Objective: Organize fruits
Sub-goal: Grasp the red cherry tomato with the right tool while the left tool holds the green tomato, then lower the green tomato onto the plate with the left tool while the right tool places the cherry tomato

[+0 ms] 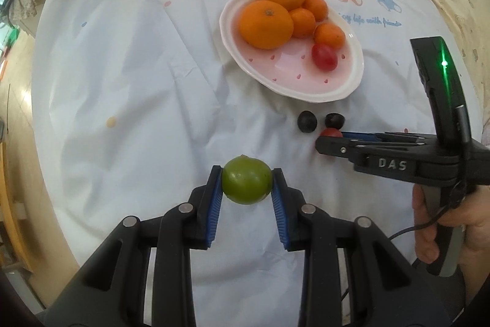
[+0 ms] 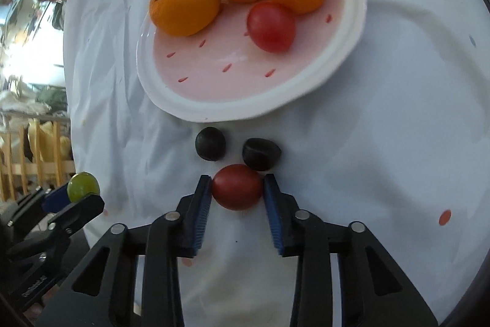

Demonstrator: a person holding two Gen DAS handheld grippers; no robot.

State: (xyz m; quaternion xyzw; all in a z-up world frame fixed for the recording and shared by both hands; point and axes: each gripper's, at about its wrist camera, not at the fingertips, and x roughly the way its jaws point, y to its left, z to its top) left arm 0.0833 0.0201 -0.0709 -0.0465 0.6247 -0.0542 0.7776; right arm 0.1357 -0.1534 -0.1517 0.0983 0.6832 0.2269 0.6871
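Observation:
My left gripper [image 1: 246,184] is shut on a green fruit [image 1: 246,184], held over the white cloth; it also shows in the right wrist view [image 2: 83,190]. My right gripper [image 2: 237,192] is shut on a red tomato [image 2: 237,191], just below two dark fruits [image 2: 210,147] [image 2: 261,153]. The right gripper shows side-on in the left wrist view [image 1: 332,141]. A pink plate [image 1: 306,78] holds several oranges [image 1: 265,24] and a red tomato [image 1: 324,57]; the plate [image 2: 214,81] lies just beyond the dark fruits.
A white cloth with cartoon prints [image 1: 122,81] covers the table. The table's left edge drops to a wooden floor [image 1: 12,112]. A hand [image 1: 453,222] holds the right gripper's handle.

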